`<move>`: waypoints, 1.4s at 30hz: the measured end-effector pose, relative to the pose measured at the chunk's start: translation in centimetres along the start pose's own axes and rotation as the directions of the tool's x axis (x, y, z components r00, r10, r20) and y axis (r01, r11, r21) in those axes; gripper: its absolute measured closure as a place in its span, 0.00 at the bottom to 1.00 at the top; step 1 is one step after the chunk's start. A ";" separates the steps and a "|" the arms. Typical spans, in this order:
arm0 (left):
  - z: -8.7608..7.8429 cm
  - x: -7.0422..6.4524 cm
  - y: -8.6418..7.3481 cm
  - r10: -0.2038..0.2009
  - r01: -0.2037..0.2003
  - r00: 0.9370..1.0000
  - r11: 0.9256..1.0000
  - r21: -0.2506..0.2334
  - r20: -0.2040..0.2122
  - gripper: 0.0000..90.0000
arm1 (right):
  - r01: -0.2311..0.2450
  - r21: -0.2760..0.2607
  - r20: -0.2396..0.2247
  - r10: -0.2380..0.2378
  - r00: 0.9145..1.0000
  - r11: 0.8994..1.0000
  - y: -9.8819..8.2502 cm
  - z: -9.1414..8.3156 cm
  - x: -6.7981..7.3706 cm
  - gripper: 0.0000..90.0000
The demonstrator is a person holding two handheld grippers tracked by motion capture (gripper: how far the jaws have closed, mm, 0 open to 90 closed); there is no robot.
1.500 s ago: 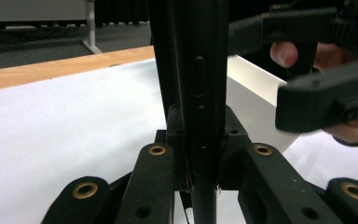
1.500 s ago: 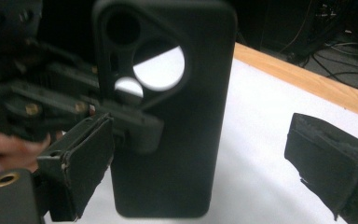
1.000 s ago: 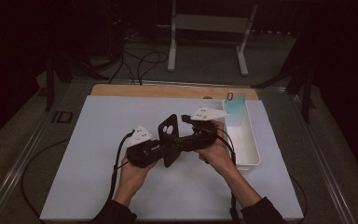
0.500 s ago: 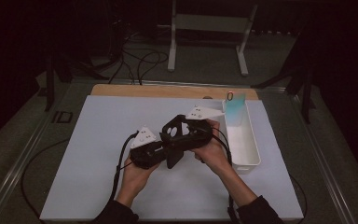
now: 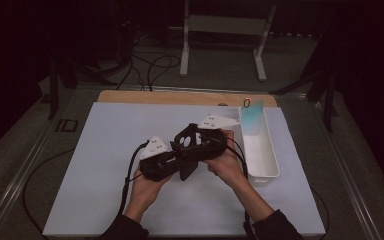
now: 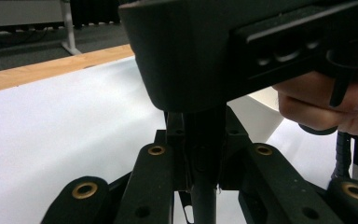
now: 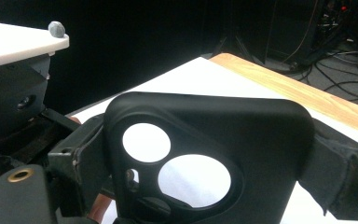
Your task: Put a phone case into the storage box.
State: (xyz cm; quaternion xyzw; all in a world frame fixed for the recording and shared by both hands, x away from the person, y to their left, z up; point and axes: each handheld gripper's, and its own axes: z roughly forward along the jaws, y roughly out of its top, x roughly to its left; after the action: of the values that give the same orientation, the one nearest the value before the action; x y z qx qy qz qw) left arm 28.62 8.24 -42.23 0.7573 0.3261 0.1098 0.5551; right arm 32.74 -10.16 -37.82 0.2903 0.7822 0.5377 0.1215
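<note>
Holding: black soft-plastic phone case with round camera cut-outs [image 5: 189, 145] was gripped by both grippers above the middle of the white tabletop [image 5: 105, 145], clear of the surface.
Case pose: stood roughly on edge between the two tools; in the right gripper view the case [image 7: 205, 154] faced the lens, cut-outs showing white tabletop through them.
Left gripper: left gripper [image 5: 166, 164] had its fingers nearly shut, pinched on a thin edge of the case; in the left gripper view the edge [image 6: 204, 154] ran down between the fingers.
Right gripper: right gripper [image 5: 200, 147] had fingers spread wide across the width of the case, one on each side edge; these fingers had just been closing slightly, with the case between them.
Hands: left hand [image 5: 147, 186] and right hand [image 5: 228, 165] came in from the bottom of the high view, close together.
Other: white rectangular plastic bin [image 5: 262, 155] sat on the tabletop just right of the right hand; a pale blue card [image 5: 252, 117] stood at its far end.
Edge: light wooden strip [image 5: 180, 97] ran along the far side of the tabletop.
</note>
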 end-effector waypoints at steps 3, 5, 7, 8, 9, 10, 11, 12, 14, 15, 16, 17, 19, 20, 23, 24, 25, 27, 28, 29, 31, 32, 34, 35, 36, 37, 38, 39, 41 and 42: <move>0.0 0.0 0.0 0.004 -0.004 1.000 1.000 0.001 -0.007 0.88 | 0.015 -0.002 0.007 -0.015 1.000 1.000 0.0 0.0 0.1 0.15; 0.0 0.0 0.0 0.001 -0.001 1.000 1.000 0.002 -0.013 0.87 | 0.019 -0.004 0.014 -0.019 1.000 1.000 0.0 -0.1 0.2 0.15; -0.1 0.1 0.0 -0.004 0.005 1.000 1.000 0.003 -0.017 0.81 | 0.025 -0.009 0.020 -0.025 0.999 1.000 0.0 -0.1 0.3 0.15; -0.2 0.1 0.0 -0.008 0.008 1.000 1.000 0.005 -0.023 0.75 | 0.028 -0.011 0.024 -0.028 0.999 1.000 0.0 -0.1 0.3 0.15; -0.3 0.2 0.1 -0.013 0.013 1.000 1.000 0.006 -0.022 0.69 | 0.028 -0.011 0.024 -0.027 0.999 1.000 0.0 -0.1 0.3 0.15; -0.3 0.2 0.1 -0.014 0.014 1.000 1.000 0.010 -0.018 0.64 | 0.028 -0.013 0.025 -0.028 0.999 1.000 0.0 -0.1 0.3 0.15; -0.3 0.2 0.1 -0.014 0.014 1.000 1.000 0.010 -0.018 0.59 | 0.028 -0.013 0.025 -0.028 0.999 1.000 0.0 -0.1 0.3 0.15; -0.5 0.1 0.0 -0.008 0.009 0.999 1.000 0.012 -0.048 0.59 | 0.027 -0.016 0.031 -0.026 0.999 1.000 0.0 -0.2 0.3 0.15; -0.7 0.1 -0.1 -0.011 0.012 0.997 1.000 0.007 -0.071 0.41 | 0.018 -0.023 0.037 -0.017 0.999 1.000 0.0 -0.2 0.1 0.15; -0.8 0.2 -0.1 -0.014 0.015 0.997 1.000 0.006 -0.078 0.39 | 0.018 -0.023 0.040 -0.017 0.999 1.000 0.0 -0.2 0.1 0.15; -0.8 0.2 -0.2 -0.014 0.014 0.995 1.000 0.004 -0.098 0.35 | 0.017 -0.025 0.043 -0.016 0.999 1.000 0.0 -0.2 0.1 0.15; -0.8 0.2 -0.2 -0.014 0.014 0.995 1.000 0.004 -0.098 0.30 | 0.017 -0.025 0.043 -0.016 0.999 1.000 0.0 -0.2 0.1 0.15; -1.2 0.4 -0.3 -0.011 0.011 0.991 1.000 0.005 -0.134 0.23 | 0.014 -0.026 0.049 -0.013 0.999 1.000 0.0 -0.2 -0.1 0.15; -1.3 0.4 -0.4 -0.011 0.012 0.989 1.000 0.007 -0.148 0.19 | 0.013 -0.026 0.054 -0.011 0.998 1.000 -0.1 -0.2 -0.1 0.15; -1.8 0.6 -0.7 -0.013 0.014 0.986 1.000 0.005 -0.164 0.11 | 0.006 -0.025 0.059 -0.005 0.998 1.000 -0.1 -0.2 -0.3 0.15; -2.0 0.7 -0.8 -0.009 0.011 0.985 1.000 0.008 -0.170 0.08 | 0.006 -0.025 0.061 -0.005 0.998 1.000 -0.1 -0.2 -0.4 0.15; -2.1 0.7 -0.9 -0.005 0.007 0.984 1.000 0.011 -0.179 0.06 | 0.008 -0.025 0.062 -0.006 0.998 1.000 -0.1 -0.2 -0.4 0.15; -2.5 0.9 -1.2 0.002 0.001 0.982 1.000 0.016 -0.189 0.02 | 0.007 -0.026 0.062 -0.005 0.998 1.000 0.0 -0.3 -0.5 0.15; -2.6 1.0 -1.3 0.010 -0.006 0.981 1.000 0.018 -0.196 0.01 | 0.008 -0.025 0.065 -0.007 0.998 1.000 0.0 -0.3 -0.5 0.15; -2.8 1.1 -1.4 0.015 -0.011 0.977 1.000 0.020 -0.211 0.01 | 0.008 -0.027 0.064 -0.006 0.998 1.000 0.0 -0.3 -0.5 0.15; -3.1 1.3 -1.6 0.027 -0.021 0.975 0.999 0.029 -0.222 0.00 | 0.010 -0.026 0.067 -0.009 0.998 1.000 0.0 -0.4 -0.5 0.15; -3.3 1.4 -1.7 0.029 -0.022 0.973 0.999 0.030 -0.231 0.00 | 0.011 -0.026 0.068 -0.009 0.998 1.000 0.0 -0.4 -0.5 0.15; -3.7 1.6 -1.9 0.026 -0.021 0.972 0.999 0.025 -0.235 0.00 | 0.010 -0.026 0.073 -0.008 0.997 1.000 0.0 -0.4 -0.6 0.15; -3.9 1.7 -1.9 0.027 -0.023 0.971 0.999 0.022 -0.239 0.00 | 0.009 -0.026 0.072 -0.007 0.997 1.000 0.0 -0.4 -0.6 0.15; -4.0 1.9 -2.0 0.029 -0.025 0.968 0.999 0.022 -0.249 0.00 | 0.008 -0.025 0.073 -0.006 0.997 1.000 0.0 -0.4 -0.6 0.15; -4.2 2.0 -2.1 0.032 -0.028 0.967 0.999 0.021 -0.253 0.00 | 0.010 -0.024 0.074 -0.008 0.997 1.000 0.0 -0.4 -0.7 0.15; -4.4 2.1 -2.2 0.037 -0.033 0.965 0.999 0.020 -0.259 0.00 | 0.010 -0.024 0.074 -0.008 0.997 1.000 0.0 -0.4 -0.7 0.15; -4.5 2.2 -2.3 0.044 -0.039 0.962 0.999 0.024 -0.271 0.00 | 0.010 -0.024 0.075 -0.008 0.997 1.000 0.0 -0.4 -0.7 0.15; -4.8 2.6 -2.6 0.060 -0.053 0.954 0.998 0.033 -0.295 0.00 | 0.011 -0.024 0.077 -0.009 0.997 1.000 0.0 -0.5 -0.7 0.15; -5.0 2.8 -2.8 0.057 -0.048 0.952 0.998 0.037 -0.301 0.00 | 0.010 -0.025 0.078 -0.009 0.997 1.000 0.0 -0.5 -0.7 0.15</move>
State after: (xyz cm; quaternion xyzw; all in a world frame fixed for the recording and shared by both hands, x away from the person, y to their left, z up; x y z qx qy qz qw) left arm 27.04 14.28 -43.57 0.7479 0.3887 0.2341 0.4844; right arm 33.11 -10.96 -37.71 0.3058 0.7714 0.5352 0.1580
